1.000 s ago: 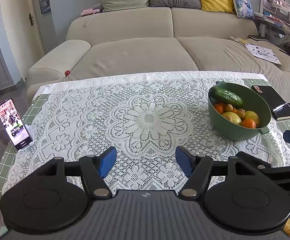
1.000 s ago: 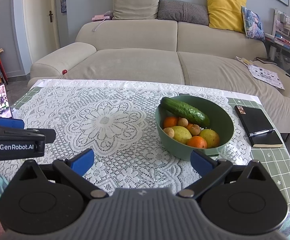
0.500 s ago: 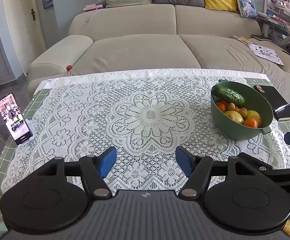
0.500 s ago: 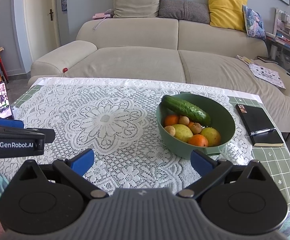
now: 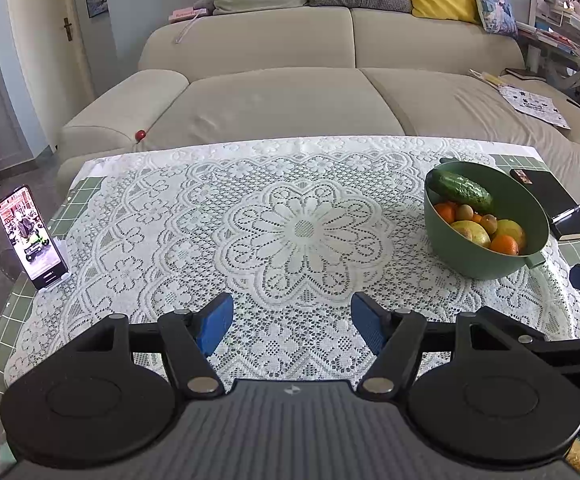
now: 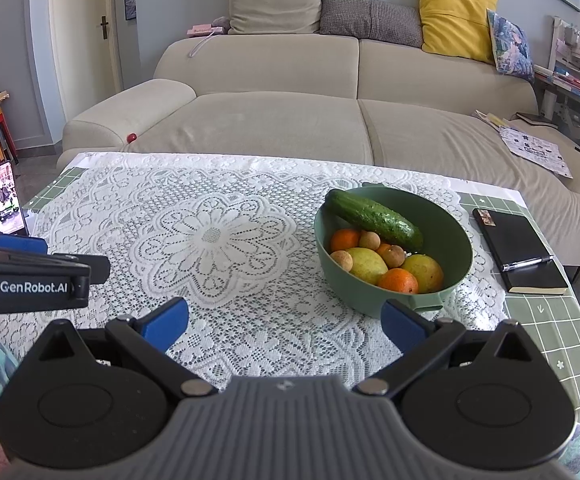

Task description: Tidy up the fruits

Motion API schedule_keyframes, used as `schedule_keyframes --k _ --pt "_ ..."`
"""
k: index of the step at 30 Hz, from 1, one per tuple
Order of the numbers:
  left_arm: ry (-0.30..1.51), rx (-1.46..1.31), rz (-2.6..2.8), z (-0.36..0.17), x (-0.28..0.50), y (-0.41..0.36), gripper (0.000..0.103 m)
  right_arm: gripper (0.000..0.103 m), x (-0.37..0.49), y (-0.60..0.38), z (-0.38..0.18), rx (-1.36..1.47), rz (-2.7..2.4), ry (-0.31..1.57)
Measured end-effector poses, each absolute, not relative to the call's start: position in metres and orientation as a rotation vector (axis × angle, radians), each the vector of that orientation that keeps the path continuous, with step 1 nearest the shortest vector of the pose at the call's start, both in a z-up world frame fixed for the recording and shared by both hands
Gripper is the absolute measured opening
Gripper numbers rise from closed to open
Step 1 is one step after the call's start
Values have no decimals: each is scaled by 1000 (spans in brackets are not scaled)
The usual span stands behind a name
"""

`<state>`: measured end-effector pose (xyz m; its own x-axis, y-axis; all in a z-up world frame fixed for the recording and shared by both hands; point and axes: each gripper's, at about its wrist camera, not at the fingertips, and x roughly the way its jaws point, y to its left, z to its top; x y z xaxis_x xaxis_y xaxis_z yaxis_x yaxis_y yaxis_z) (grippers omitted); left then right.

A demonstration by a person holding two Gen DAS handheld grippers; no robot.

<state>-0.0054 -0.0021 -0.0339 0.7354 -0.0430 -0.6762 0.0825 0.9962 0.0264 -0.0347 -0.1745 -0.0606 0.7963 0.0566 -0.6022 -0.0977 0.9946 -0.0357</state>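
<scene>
A green bowl (image 6: 456,240) stands on the right of the lace tablecloth; it also shows in the left wrist view (image 5: 442,236). It holds a cucumber (image 6: 374,220), oranges (image 6: 398,281), yellow mangoes (image 6: 364,266) and small brown fruits (image 6: 369,239). My right gripper (image 6: 285,320) is open and empty, just short of the bowl. My left gripper (image 5: 292,322) is open and empty over the cloth's near edge, left of the bowl.
A phone (image 5: 32,238) stands on a holder at the table's left edge. A black notebook with a pen (image 6: 520,254) lies right of the bowl. A beige sofa (image 6: 290,120) runs behind the table. The lace tablecloth (image 5: 290,216) covers the middle.
Both views have risen and pulled back slightly; the table and bowl sit a little lower and farther in frame. Both grippers stay open.
</scene>
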Motion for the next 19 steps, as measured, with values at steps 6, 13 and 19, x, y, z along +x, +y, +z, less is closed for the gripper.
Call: schedule_keyframes --k 6,13,19 --pt "741 55 -67 -33 -5 -3 79 99 -34 -175 -61 -70 86 646" --pt "737 53 -67 -33 -5 -3 79 99 -34 -177 -62 -79 94 650" --pt "732 41 -59 -32 -5 0 79 99 -34 -178 -62 -84 98 653"
